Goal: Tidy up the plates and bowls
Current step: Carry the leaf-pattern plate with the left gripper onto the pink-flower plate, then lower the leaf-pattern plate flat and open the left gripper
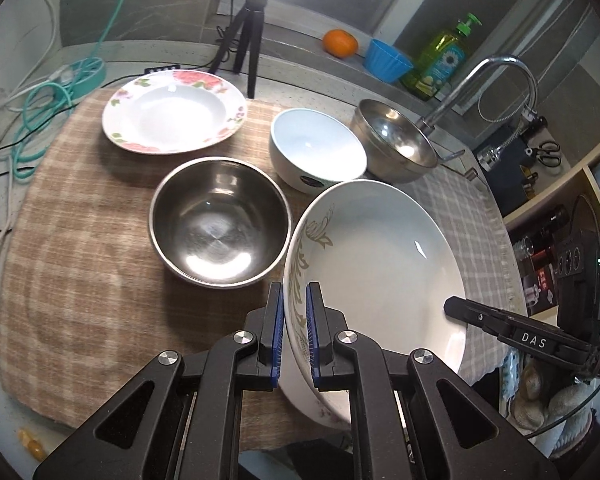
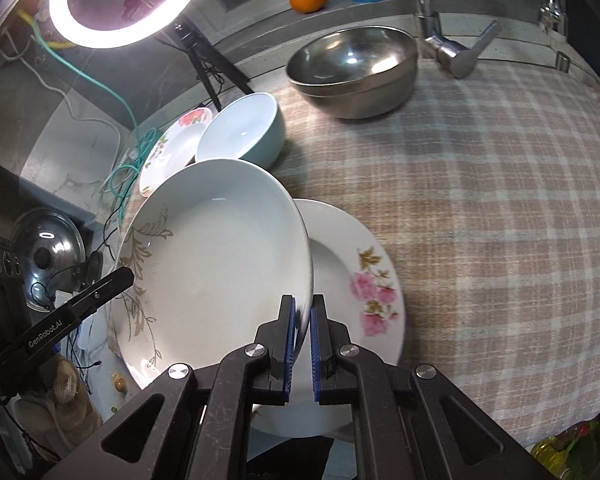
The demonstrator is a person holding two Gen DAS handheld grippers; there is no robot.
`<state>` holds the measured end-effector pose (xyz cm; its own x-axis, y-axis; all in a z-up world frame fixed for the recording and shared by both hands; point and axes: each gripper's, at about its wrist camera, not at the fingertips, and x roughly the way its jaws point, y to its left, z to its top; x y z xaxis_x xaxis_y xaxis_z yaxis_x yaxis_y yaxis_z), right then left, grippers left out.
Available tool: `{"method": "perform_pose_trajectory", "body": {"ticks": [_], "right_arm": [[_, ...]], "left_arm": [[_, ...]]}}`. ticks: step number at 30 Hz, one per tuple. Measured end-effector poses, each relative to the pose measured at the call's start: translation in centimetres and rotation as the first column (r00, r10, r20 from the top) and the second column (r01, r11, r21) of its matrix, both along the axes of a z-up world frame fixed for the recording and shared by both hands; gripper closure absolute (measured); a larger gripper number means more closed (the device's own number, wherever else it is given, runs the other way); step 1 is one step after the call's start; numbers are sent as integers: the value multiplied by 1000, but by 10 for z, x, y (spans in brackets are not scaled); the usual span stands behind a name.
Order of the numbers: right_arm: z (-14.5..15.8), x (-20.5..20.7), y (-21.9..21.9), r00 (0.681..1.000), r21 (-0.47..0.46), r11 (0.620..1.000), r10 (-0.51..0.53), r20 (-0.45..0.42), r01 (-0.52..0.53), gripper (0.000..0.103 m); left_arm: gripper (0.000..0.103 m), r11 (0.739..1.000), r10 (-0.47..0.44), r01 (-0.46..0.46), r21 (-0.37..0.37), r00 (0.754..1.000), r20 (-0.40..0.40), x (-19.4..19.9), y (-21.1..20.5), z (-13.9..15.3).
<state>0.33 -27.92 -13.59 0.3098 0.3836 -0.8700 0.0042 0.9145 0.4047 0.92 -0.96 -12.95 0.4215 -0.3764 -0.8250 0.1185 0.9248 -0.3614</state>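
Note:
A white plate with a gold leaf pattern (image 1: 380, 272) (image 2: 220, 264) hangs tilted above the checked cloth, held by both grippers. My left gripper (image 1: 294, 320) is shut on its patterned rim. My right gripper (image 2: 303, 328) is shut on the opposite rim. Each gripper's finger shows at the far rim in the other's view. Under the held plate's edge, a pink-flowered plate (image 2: 360, 272) lies on the cloth. A steel bowl (image 1: 220, 220) stands just left of the held plate. Behind it are a pale bowl (image 1: 316, 148) (image 2: 244, 132), another steel bowl (image 1: 396, 144) (image 2: 356, 68) and a floral plate (image 1: 172, 112) (image 2: 172, 148).
The checked cloth (image 2: 500, 220) covers the counter. A faucet (image 1: 496, 68) stands at the back right, with a blue cup (image 1: 386, 58), an orange (image 1: 340, 42) and a soap bottle (image 1: 440, 62) on the ledge. A tripod (image 1: 246, 40) and teal cables (image 1: 40, 108) sit at the back left.

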Motion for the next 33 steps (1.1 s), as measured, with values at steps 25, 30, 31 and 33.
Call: {"method": "perform_pose_trajectory", "body": {"ticks": [25,30,31,33], "right_arm": [[-36,-5,-19,998,-59,998,-2,-71,-2,96],[-39,-4,-18,997,-71,997,-1,-72,-4,96],[-39,-4,-17,997,-74,997,0,-71,-6,96],[-40,-5,-15,998,-83,996,7,-68,-12,96]], "left_arm": [[94,999,-32,35,29,994,-104,-5,-27,-38],[94,999,-36,41,36,993,-116,-5,-28,-42],[94,999,-36,40,36,992,-119,-4,-29,-43],[94,999,-34,39,36,991,-127,-3,-28,-45]]}}
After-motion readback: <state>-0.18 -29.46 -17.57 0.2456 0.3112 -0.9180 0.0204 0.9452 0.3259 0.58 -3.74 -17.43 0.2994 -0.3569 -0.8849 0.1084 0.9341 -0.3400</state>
